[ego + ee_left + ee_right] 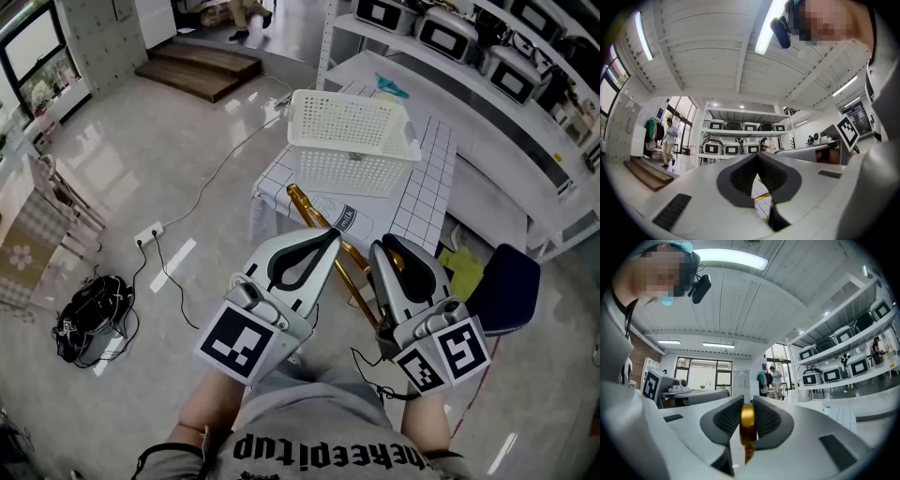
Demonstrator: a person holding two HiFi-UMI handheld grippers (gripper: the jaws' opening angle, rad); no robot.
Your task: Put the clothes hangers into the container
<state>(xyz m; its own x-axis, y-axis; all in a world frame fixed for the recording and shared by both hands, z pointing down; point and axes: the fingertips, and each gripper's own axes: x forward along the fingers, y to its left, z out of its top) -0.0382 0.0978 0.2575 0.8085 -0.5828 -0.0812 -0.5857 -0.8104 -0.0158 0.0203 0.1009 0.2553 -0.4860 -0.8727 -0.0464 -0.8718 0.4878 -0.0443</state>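
A gold clothes hanger (pixel 307 208) lies slanted over the near end of the table, between my two grippers. My right gripper (pixel 389 246) is shut on it; in the right gripper view the gold bar (pixel 747 425) stands upright between the ribbed pads (pixel 727 420). My left gripper (pixel 330 234) hovers just left of the hanger with its tips together and nothing in them. The left gripper view shows those tips (pixel 758 159) meeting, with a gold sliver of the hanger (pixel 761 198) below them. A white perforated basket (pixel 352 169) stands empty on the table beyond both grippers.
The table carries a white grid-pattern cloth (pixel 427 197). A dark blue seat (pixel 506 286) and a yellow cloth (pixel 459 262) are at its right. Shelves with appliances (pixel 450 33) line the right side. On the floor at left lie a black bag (pixel 89 319), a power strip (pixel 148 234) and cables.
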